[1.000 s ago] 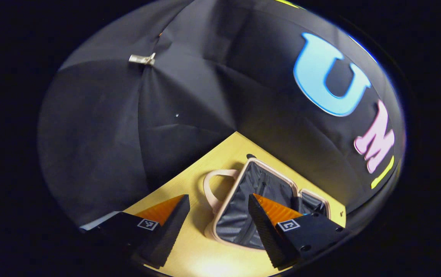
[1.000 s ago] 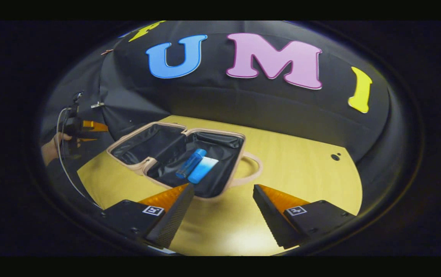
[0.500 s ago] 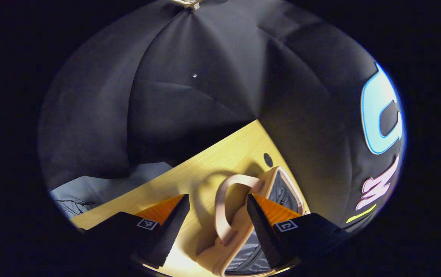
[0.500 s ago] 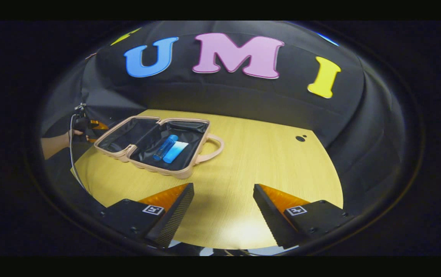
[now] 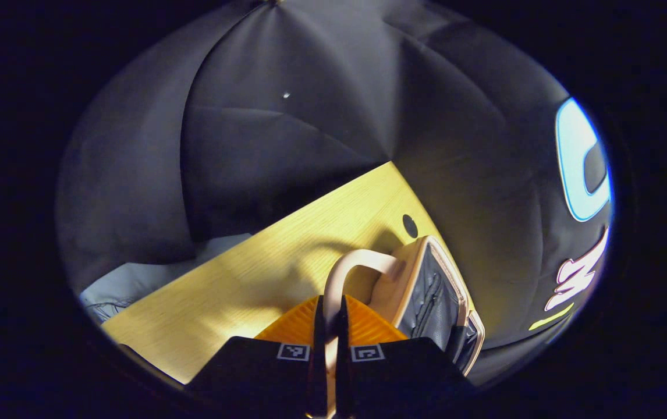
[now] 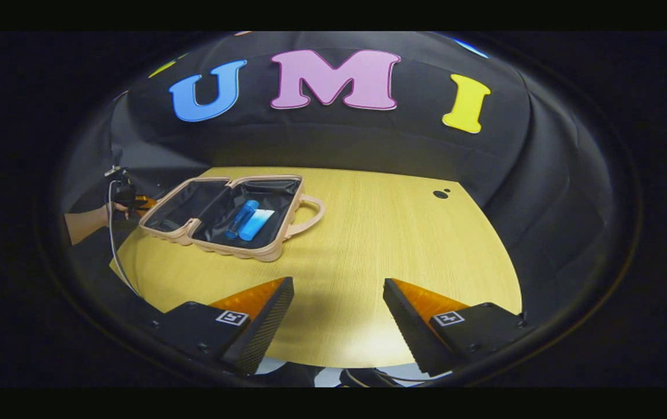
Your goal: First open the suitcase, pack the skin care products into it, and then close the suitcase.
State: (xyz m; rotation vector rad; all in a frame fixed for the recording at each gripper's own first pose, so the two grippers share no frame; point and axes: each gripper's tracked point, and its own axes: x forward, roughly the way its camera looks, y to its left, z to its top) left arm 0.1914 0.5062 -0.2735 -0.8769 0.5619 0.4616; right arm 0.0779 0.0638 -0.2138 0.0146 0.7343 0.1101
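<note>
Since half a second ago the left gripper (image 5: 329, 326) has gone from spread wide to pinched together, and both its fingers are now pressing on the handle (image 5: 352, 269) of the suitcase (image 5: 426, 291), which is arching up and away just ahead of the fingertips. The case's raised lid half, with its dark lining, is standing just ahead and to the right of this gripper. The right gripper (image 6: 338, 317) has been drawing back, so the suitcase (image 6: 226, 212) is sitting farther ahead and to its left, lying open on the table (image 6: 380, 244). Its fingers are standing wide apart with nothing between them. Inside the nearer half of the case, a blue bottle (image 6: 241, 217) and a blue-and-white tube (image 6: 256, 224) are lying side by side. A hand (image 6: 93, 220) is holding the left gripper at the case's far left edge. A small dark hole (image 6: 440, 194) is showing in the tabletop ahead and to the right.
</note>
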